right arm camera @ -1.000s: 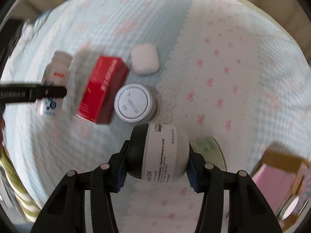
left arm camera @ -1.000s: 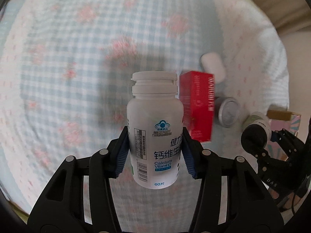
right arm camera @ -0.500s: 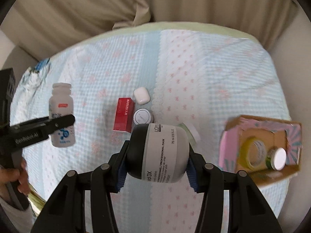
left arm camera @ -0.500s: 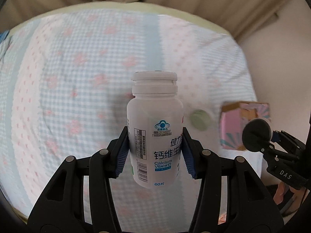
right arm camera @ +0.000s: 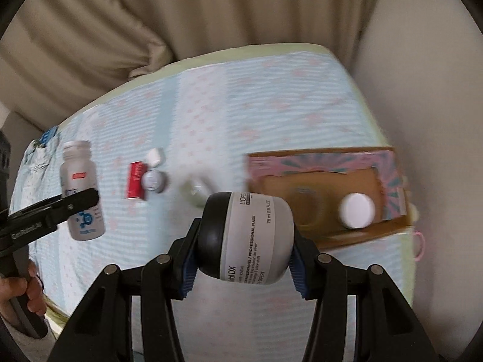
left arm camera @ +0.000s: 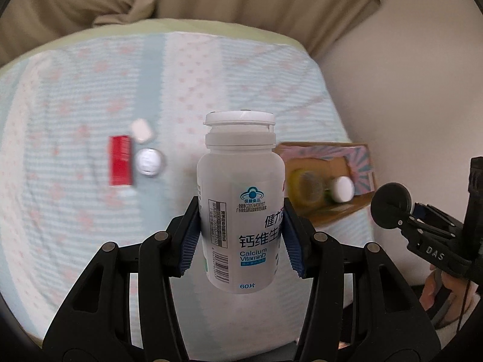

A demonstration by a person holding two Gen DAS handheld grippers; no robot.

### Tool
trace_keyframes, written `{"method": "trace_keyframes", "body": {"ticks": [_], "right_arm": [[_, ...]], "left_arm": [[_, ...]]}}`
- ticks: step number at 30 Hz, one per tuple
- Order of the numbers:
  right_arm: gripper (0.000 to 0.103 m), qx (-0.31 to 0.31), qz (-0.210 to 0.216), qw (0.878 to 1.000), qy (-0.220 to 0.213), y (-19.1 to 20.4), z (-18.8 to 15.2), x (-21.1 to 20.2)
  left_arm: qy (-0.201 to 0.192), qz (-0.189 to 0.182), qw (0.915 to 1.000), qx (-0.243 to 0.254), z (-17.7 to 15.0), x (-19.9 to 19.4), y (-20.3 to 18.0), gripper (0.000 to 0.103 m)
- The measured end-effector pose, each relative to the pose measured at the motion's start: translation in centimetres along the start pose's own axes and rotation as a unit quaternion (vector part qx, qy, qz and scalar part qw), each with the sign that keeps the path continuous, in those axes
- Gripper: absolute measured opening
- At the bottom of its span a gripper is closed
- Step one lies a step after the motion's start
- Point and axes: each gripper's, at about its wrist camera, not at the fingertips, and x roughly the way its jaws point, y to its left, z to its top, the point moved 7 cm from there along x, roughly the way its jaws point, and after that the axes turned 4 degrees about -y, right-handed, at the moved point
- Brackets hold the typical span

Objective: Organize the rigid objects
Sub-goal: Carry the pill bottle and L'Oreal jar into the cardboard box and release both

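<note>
My left gripper (left arm camera: 241,238) is shut on an upright white calcium vitamin bottle (left arm camera: 241,211), held above the bed; the bottle also shows in the right wrist view (right arm camera: 81,193). My right gripper (right arm camera: 244,239) is shut on a grey and black L'Oreal jar (right arm camera: 247,235), held on its side; its black lid shows in the left wrist view (left arm camera: 391,200). A pink cardboard box (right arm camera: 326,193) lies ahead of the jar with a white-capped item (right arm camera: 356,209) inside; the box also shows in the left wrist view (left arm camera: 338,178).
On the blue checked bedspread (left arm camera: 75,211) lie a red box (left arm camera: 120,160), a silver round tin (left arm camera: 149,163) and a small white case (left arm camera: 142,129). A pale green lid (right arm camera: 196,193) lies left of the box. Beige curtains hang behind; a wall stands to the right.
Both grippers have risen and swung right toward the pink box, each keeping its load. The box now fills more of both views.
</note>
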Motion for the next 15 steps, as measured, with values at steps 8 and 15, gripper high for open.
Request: {"method": "trace_keyframes", "body": {"ticks": [8, 15], "right_arm": [[0.047, 0.03, -0.033, 0.999, 0.01, -12.5, 0.4, 0.3], [0.047, 0.054, -0.031, 0.998, 0.027, -19.1, 0.6, 3.2]], "left_arm": [[0.027, -0.019, 0.9994, 0.013, -0.3, 7.5, -10.3, 0.046], [0.048, -0.022, 0.998, 0.034, 0.6, 14.2, -16.2, 0.046]]}}
